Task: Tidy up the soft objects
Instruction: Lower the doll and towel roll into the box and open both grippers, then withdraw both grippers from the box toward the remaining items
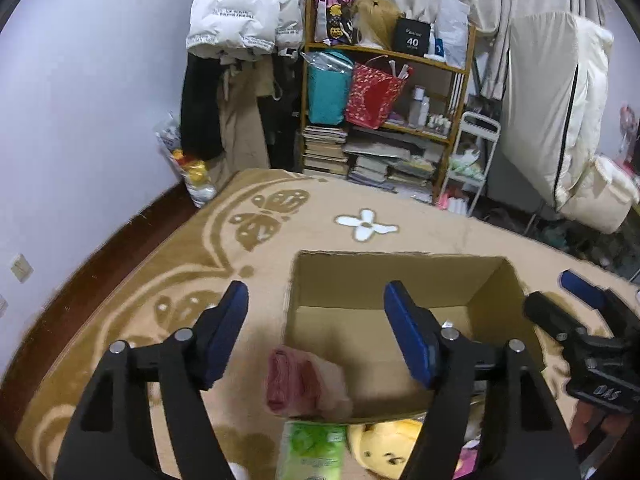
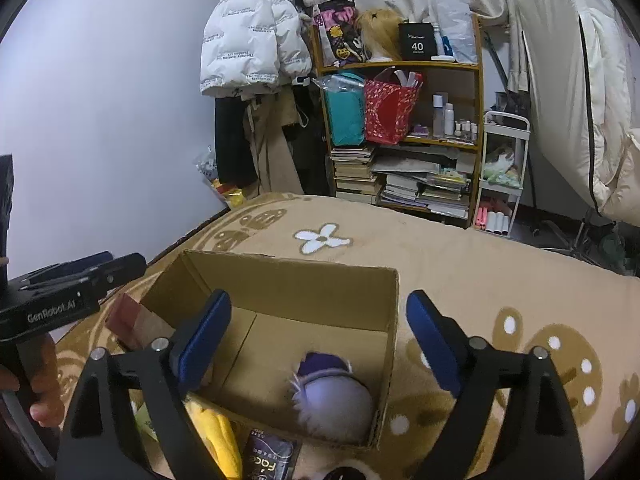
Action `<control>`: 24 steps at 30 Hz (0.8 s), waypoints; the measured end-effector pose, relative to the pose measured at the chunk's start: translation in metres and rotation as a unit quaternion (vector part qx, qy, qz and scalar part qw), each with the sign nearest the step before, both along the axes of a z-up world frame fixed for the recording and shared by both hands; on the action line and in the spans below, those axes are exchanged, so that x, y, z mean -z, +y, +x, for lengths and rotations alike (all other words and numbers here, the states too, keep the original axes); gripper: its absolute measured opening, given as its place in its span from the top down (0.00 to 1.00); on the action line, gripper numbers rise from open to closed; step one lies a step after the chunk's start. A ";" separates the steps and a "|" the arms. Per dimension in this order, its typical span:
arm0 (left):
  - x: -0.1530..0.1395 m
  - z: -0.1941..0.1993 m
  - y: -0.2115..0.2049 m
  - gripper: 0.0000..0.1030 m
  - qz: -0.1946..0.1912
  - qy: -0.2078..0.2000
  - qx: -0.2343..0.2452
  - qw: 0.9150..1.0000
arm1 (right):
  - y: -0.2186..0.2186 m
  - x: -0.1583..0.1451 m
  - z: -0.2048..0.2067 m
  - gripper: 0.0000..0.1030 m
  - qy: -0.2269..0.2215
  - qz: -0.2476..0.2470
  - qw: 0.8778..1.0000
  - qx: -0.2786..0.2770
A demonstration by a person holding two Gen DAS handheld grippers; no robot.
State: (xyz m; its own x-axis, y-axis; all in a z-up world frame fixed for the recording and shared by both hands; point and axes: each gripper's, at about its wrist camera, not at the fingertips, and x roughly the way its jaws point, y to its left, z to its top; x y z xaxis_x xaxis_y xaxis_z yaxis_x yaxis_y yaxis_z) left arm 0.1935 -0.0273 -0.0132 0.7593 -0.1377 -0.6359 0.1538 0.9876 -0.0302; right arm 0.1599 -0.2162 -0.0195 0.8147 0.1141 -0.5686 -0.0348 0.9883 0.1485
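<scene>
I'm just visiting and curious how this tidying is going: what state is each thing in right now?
Cardboard box: open-topped, upright on the blanket.
Purple-and-white plush: inside the box.
Yellow plush: outside the box, by its near wall.
Pink folded cloth: outside the box.
Green packet: outside the box.
Left gripper: open, empty.
Right gripper: open, empty, above the box.

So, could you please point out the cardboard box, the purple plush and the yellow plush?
cardboard box (image 2: 296,280): right wrist view, inside of far wall.
purple plush (image 2: 332,404): right wrist view, pale round body.
yellow plush (image 1: 384,448): left wrist view, face.
</scene>
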 end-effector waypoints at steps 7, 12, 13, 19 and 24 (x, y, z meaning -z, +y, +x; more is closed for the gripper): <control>-0.016 -0.016 0.011 0.03 0.006 -0.018 -0.017 1.000 | -0.001 -0.009 -0.008 0.00 0.002 0.003 1.000 0.001; -0.025 -0.030 0.019 0.00 0.013 -0.022 -0.023 0.999 | 0.003 -0.020 -0.021 0.00 -0.002 -0.008 1.000 0.001; -0.026 -0.034 0.020 0.00 0.013 -0.021 -0.021 0.999 | 0.004 -0.022 -0.024 0.00 -0.003 -0.009 1.000 0.002; -0.029 -0.053 0.027 0.00 0.016 -0.014 -0.012 1.000 | 0.010 -0.031 -0.046 0.00 -0.005 -0.008 1.000 0.008; -0.026 -0.063 0.031 0.00 0.020 0.012 0.003 1.000 | 0.013 -0.036 -0.062 0.00 0.002 -0.006 1.000 0.015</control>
State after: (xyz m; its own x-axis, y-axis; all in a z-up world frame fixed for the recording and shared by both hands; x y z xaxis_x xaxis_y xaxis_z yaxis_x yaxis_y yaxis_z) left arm 0.1305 0.0036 0.0132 0.7427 -0.1165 -0.6595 0.1590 0.9873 0.0046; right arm 0.0977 -0.2035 0.0161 0.8157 0.0825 -0.5726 -0.0044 0.9906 0.1364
